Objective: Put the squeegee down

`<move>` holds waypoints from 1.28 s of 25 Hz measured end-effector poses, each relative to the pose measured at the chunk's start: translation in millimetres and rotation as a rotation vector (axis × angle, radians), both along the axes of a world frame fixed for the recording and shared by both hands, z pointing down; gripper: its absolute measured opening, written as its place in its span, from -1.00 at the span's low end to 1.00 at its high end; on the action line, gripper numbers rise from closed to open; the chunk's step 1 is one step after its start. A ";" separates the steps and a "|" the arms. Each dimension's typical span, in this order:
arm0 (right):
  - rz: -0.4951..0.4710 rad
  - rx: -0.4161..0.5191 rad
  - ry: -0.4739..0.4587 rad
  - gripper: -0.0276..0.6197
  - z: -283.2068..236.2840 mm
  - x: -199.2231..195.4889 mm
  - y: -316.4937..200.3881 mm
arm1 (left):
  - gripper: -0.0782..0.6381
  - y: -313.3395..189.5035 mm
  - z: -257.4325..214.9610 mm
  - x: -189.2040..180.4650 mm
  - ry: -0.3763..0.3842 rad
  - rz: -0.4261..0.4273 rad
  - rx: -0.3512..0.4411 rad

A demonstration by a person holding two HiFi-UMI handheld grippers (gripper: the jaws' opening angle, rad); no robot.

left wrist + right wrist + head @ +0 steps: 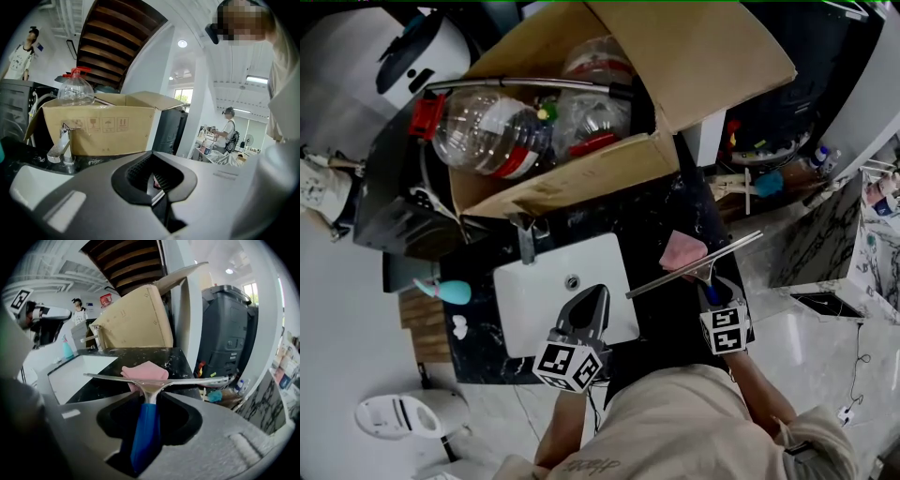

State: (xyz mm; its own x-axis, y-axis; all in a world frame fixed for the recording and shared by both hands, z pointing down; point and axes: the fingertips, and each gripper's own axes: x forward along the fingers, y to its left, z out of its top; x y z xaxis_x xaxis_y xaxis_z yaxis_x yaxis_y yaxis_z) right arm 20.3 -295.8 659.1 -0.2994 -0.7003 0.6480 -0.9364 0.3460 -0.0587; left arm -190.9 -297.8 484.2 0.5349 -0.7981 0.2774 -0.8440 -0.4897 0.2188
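Observation:
The squeegee [694, 267] has a long metal blade and a blue handle [145, 427]. Its blade [154, 380] stretches across the black counter [652, 220], over the near edge of a pink cloth [682, 251]. My right gripper [710, 292] sits around the handle with dark gaps on both sides, so the jaws stand open and the handle lies between them [149, 404]. My left gripper [589, 295] hovers over the white sink [534, 305], its tips together and nothing in it [152, 180].
A big open cardboard box [581, 178] with plastic bottles [487, 131] stands at the back of the counter behind the faucet [525, 239]. A teal item [450, 292] lies left of the sink. The counter ends just right of the squeegee, with floor and clutter beyond.

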 end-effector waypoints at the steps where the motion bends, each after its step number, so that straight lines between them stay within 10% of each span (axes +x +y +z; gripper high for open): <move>1: -0.015 0.020 0.030 -0.47 -5.1 -0.6 0.5 | -0.73 -0.8 -2.0 -0.7 0.004 0.007 0.004; 32: -0.242 0.497 -0.016 -0.91 -223.9 -58.4 -29.5 | -0.73 -2.1 -67.3 -36.9 0.084 0.017 0.193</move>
State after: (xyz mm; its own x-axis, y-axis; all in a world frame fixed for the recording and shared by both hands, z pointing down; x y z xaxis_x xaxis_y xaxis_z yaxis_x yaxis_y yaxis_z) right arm -38.1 -325.3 435.2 -0.4970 -0.8308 0.2505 -0.8270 0.5409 0.1530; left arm -227.8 -300.0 416.9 0.5633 -0.8230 0.0735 -0.8181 -0.5431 0.1889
